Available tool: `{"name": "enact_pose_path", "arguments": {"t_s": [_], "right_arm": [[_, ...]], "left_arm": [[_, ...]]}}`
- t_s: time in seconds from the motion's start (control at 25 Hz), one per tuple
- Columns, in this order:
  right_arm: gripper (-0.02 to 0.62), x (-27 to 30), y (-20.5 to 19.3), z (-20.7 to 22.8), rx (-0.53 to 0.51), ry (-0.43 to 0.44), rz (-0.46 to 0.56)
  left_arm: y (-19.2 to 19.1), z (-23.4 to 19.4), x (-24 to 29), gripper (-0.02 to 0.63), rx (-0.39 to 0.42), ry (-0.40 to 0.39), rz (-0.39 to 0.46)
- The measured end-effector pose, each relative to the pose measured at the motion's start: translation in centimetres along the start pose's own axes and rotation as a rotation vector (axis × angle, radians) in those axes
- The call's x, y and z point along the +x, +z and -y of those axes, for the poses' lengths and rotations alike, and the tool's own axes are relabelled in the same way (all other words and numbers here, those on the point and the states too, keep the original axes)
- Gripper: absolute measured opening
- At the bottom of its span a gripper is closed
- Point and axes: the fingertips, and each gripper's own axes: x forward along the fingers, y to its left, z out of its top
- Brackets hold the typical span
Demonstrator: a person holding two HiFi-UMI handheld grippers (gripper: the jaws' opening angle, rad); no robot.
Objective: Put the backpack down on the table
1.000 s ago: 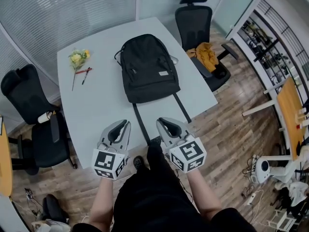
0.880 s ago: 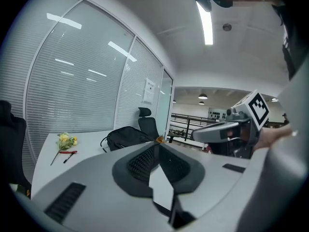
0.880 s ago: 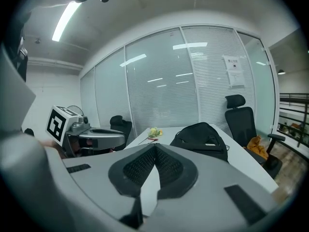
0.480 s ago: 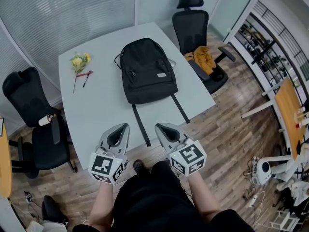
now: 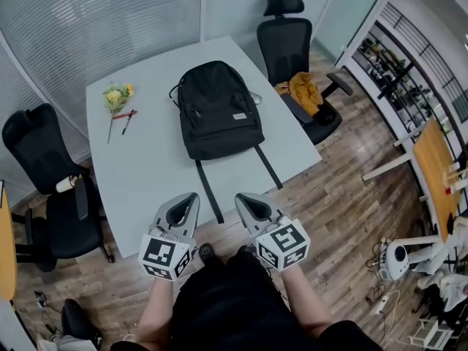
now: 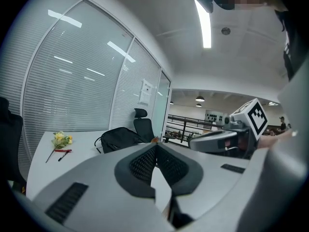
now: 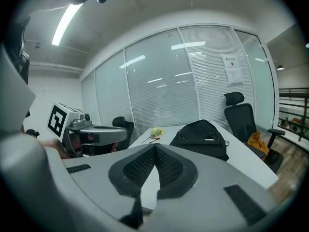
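Backpack (image 5: 219, 108) lies flat on the desk (image 5: 139, 159), ahead of left tongs (image 5: 188, 198) and right tongs (image 5: 242, 199), both clenched empty; probably soft, saggy, best taken by its straps (image 5: 208, 191).

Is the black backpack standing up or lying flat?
Lying flat: the backpack rests on the table, its straps trailing toward the near edge.

I can read no text here. The small pale label (image 5: 238, 116) on the backpack (image 5: 218, 93) is too small to make out. The sheet (image 7: 233, 68) posted on the glass wall (image 7: 159, 95) is blurred. The left marker cube (image 5: 165, 255) and right marker cube (image 5: 285, 241) carry only black-and-white patterns.
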Motion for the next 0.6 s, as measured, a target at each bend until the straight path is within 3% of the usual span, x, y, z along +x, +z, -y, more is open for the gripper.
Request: {"name": "enact_pose_path", "arguments": {"t_s": [0.6], "right_arm": [[0.009, -0.59, 0.84, -0.34, -0.021, -0.024, 0.023]], "left_arm": [[-0.06, -0.05, -0.98, -0.003, -0.002, -0.019, 0.012]]}}
